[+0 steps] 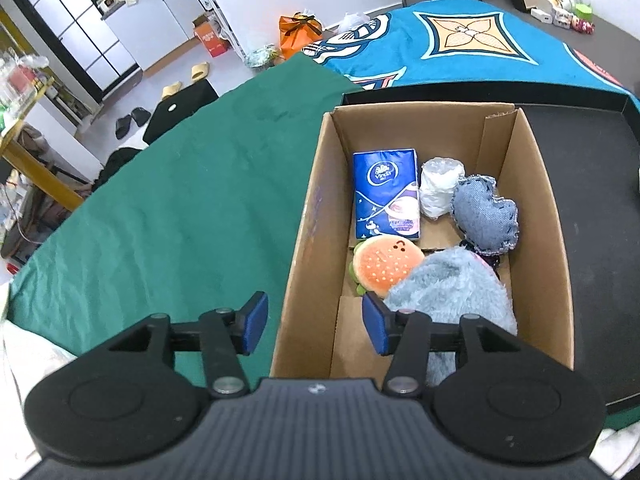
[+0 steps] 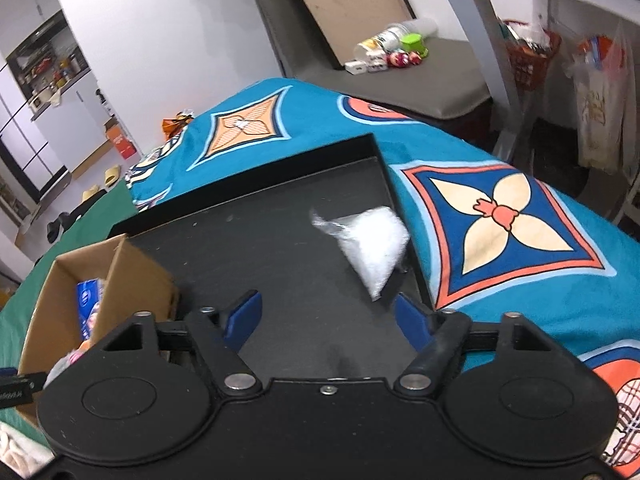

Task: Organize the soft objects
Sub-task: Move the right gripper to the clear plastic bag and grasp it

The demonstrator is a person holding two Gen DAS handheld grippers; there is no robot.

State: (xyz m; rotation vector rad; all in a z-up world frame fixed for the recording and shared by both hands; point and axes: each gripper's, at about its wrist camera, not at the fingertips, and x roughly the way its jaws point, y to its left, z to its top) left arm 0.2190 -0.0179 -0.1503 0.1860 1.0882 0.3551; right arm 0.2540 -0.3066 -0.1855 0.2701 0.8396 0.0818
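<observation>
Left wrist view: the left gripper (image 1: 315, 324) hung over the near left wall of the cardboard box (image 1: 312, 216), its jaws parted and empty, one blue pad outside the wall above the green cloth (image 1: 168, 200), the other inside. The box already held a blue tissue pack (image 1: 385, 194), a burger plush (image 1: 387, 266), a denim heart cushion (image 1: 486, 216), a white wrapped roll (image 1: 440, 186) and a pale blue fuzzy plush (image 1: 452, 292). Right wrist view: the right gripper (image 2: 328, 320) pointed down at the black tray (image 2: 260, 240), jaws apart and holding nothing; the last loose item, a clear bag of white stuffing (image 2: 370, 246), lay ahead of the right-hand pad, close against the tray's right rim and not yet between the pads.

Likely faults, judged from this layout: a closure begun too early would catch only the bag's thin corner, letting the slack film slip out or tear; the rim beside the bag could block the outer finger from getting round it; and the left gripper, straddling the box wall, could nudge or tip the light box if lowered
</observation>
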